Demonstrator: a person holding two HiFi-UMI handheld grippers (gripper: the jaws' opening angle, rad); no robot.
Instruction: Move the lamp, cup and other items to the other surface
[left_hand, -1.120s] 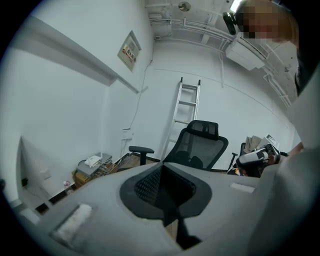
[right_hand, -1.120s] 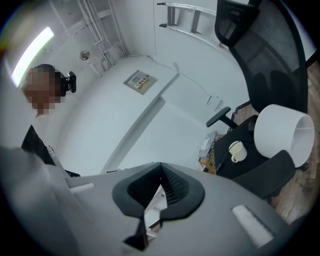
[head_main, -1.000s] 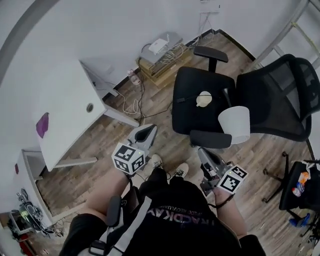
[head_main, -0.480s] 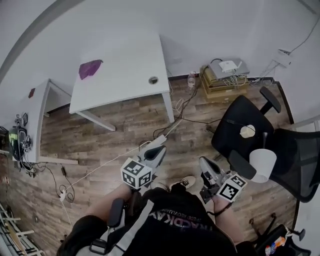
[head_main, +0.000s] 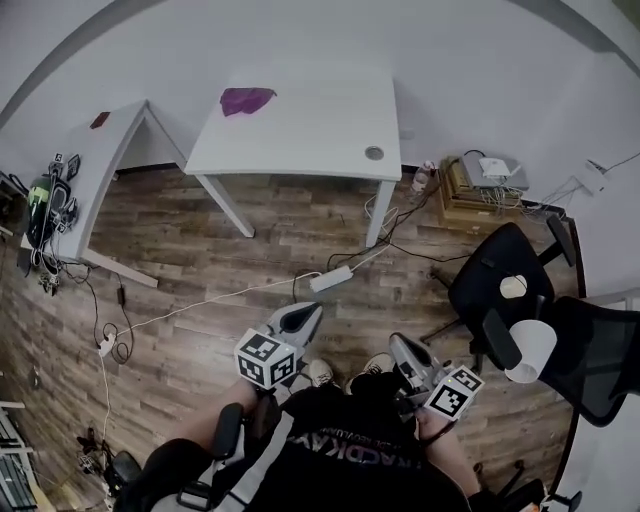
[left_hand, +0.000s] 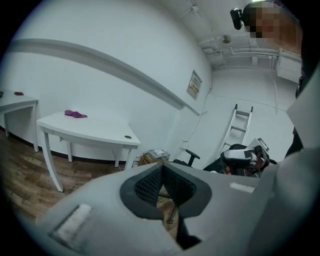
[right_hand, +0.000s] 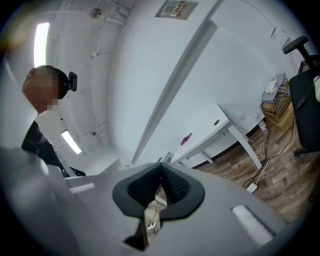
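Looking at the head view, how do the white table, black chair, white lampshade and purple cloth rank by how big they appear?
1. white table
2. black chair
3. white lampshade and purple cloth: these look about alike. The lampshade also seems nearer the camera, so I won't rank one over the other.
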